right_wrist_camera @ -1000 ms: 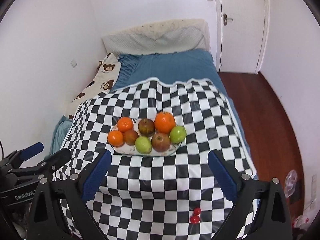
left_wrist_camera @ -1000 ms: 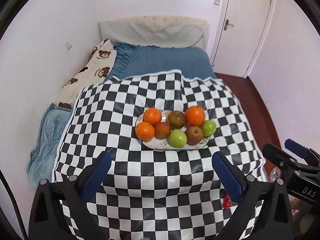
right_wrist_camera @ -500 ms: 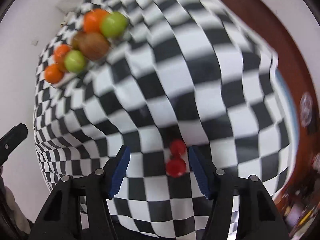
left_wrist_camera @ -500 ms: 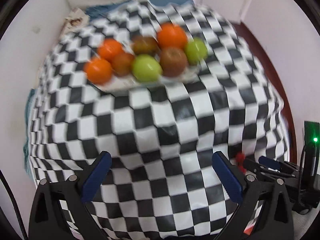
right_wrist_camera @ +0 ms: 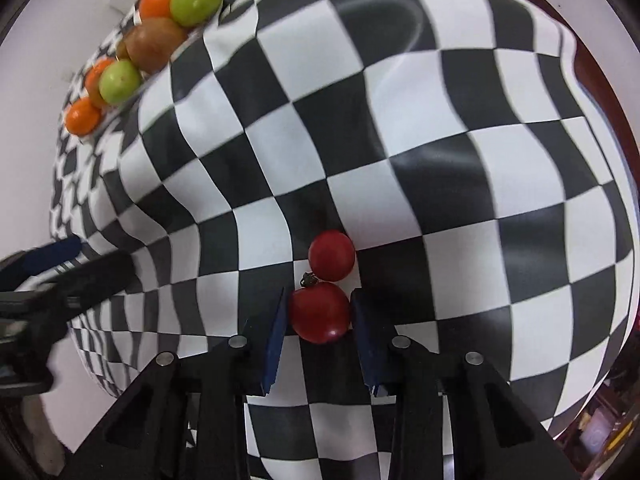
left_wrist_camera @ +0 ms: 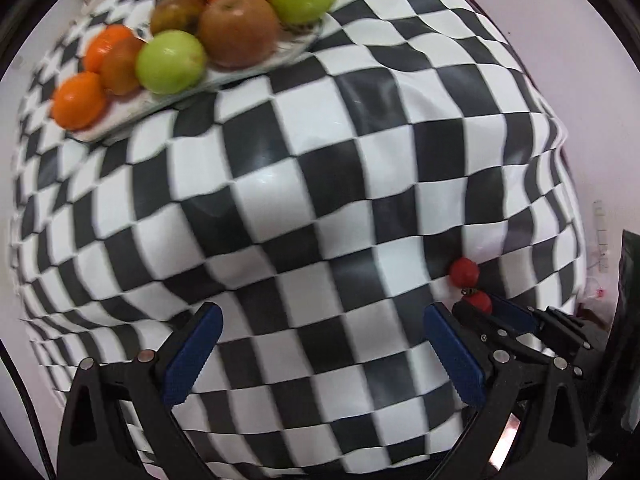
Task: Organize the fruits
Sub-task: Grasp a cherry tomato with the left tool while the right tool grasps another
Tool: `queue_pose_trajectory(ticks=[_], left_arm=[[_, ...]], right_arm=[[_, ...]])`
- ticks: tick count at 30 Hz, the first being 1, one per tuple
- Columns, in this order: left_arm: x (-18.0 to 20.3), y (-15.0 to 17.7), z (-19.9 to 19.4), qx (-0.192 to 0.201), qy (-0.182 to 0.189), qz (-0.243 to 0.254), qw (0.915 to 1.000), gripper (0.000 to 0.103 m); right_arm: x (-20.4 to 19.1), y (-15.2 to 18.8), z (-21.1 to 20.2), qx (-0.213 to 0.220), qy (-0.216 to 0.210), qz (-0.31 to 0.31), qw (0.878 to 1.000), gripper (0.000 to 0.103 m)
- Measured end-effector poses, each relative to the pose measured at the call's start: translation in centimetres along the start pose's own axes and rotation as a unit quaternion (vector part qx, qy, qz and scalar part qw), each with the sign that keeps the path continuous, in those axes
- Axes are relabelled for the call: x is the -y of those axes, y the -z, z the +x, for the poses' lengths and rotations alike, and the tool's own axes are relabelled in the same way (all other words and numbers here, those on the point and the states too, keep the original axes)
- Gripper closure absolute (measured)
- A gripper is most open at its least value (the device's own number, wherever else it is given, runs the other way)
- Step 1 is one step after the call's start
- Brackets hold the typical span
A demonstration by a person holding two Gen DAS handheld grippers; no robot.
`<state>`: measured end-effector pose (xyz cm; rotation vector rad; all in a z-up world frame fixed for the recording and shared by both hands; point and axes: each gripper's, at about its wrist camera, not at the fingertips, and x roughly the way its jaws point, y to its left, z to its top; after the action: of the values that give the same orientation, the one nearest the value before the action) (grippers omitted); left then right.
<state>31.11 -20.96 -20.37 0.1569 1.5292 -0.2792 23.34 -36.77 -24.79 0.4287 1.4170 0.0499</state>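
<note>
1. Two small red tomatoes are sitting touching each other on the checkered cloth [right_wrist_camera: 400, 140], and I'm gripping the nearer tomato [right_wrist_camera: 319, 312] with my right gripper [right_wrist_camera: 318, 320], both blue pads pressing on its sides.
2. Its twin, the farther tomato [right_wrist_camera: 332, 255], is lying just past my fingertips, loose on the cloth, with a little dark stem bit between the two.
3. My left gripper [left_wrist_camera: 320, 344] is pointing down over bare cloth with its fingers [left_wrist_camera: 192, 356] standing wide apart and nothing between them.
4. From the left camera I'm seeing the right gripper's blue tips poking in at the lower right, right around that same tomato pair.
5. Way over at the far left end of the cloth, the plate [left_wrist_camera: 120, 120] is holding the rest of the fruit: oranges [left_wrist_camera: 78, 100], green apples [left_wrist_camera: 170, 62] and reddish-brown apples [left_wrist_camera: 238, 30], all packed in touching each other.
6. That plate is sitting well apart from both tomatoes.
7. Everything's looking a bit smeared at the edges, so I can't tell the plate's pattern.
</note>
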Motion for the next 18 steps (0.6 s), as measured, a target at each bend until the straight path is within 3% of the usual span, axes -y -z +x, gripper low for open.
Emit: queue_pose_trajectory(ticks=[4, 9, 14, 18], left_arm=[[2.3, -0.8, 1.3, -0.017, 0.070, -0.002, 0.9974, 0.003], [5.6, -1.4, 4.3, -0.065, 0.126, 0.002, 0.9898, 0.035], [7.9, -1.1, 6.5, -0.090, 0.144, 0.008, 0.9854, 0.046], [9.1, -1.1, 7.9, -0.102, 0.140, 0.015, 0.9847, 0.069]], right_arm=[[1.7, 0.6, -2.4, 0.025, -0.005, 0.020, 0.999, 0.068], [5.2, 0.2, -4.5, 0.039, 0.005, 0.046, 0.998, 0.068], [8.0, -0.5, -5.4, 0.047, 0.007, 0.076, 0.996, 0.068], [8.9, -0.4, -5.5, 0.049, 0.005, 0.093, 0.994, 0.068]])
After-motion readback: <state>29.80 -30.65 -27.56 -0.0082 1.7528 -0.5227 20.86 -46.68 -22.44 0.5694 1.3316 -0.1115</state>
